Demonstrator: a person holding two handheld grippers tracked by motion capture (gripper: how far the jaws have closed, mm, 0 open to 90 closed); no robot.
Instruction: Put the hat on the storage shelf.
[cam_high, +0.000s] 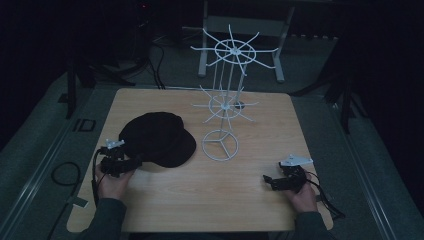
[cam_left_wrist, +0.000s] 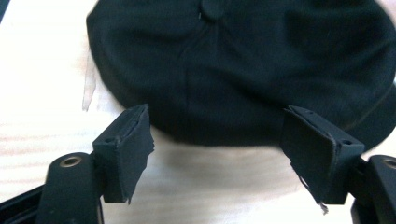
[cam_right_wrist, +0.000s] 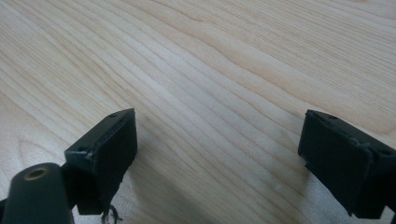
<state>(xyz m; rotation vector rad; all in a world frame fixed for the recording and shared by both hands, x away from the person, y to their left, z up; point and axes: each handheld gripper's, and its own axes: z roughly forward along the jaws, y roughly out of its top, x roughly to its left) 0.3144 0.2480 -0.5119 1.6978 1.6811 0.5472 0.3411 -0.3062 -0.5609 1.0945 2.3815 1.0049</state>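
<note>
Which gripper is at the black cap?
The left gripper, jaws open right at the black cap edge. The right gripper faces bare table.

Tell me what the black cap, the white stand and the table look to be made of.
Cap: soft matte black cloth, probably wool or cotton; seams meet at a top button.
Stand: thin white wire, likely painted metal; slim spokes and ring base.
Table: pale wood or wood-look laminate; grain lines, smooth finish.

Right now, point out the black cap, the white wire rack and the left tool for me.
black cap (cam_high: 155, 137), high view, on the crown.
white wire rack (cam_high: 220, 145), high view, on its round base ring.
left tool (cam_left_wrist: 217, 154), left gripper view, midway between its open pads.
</note>
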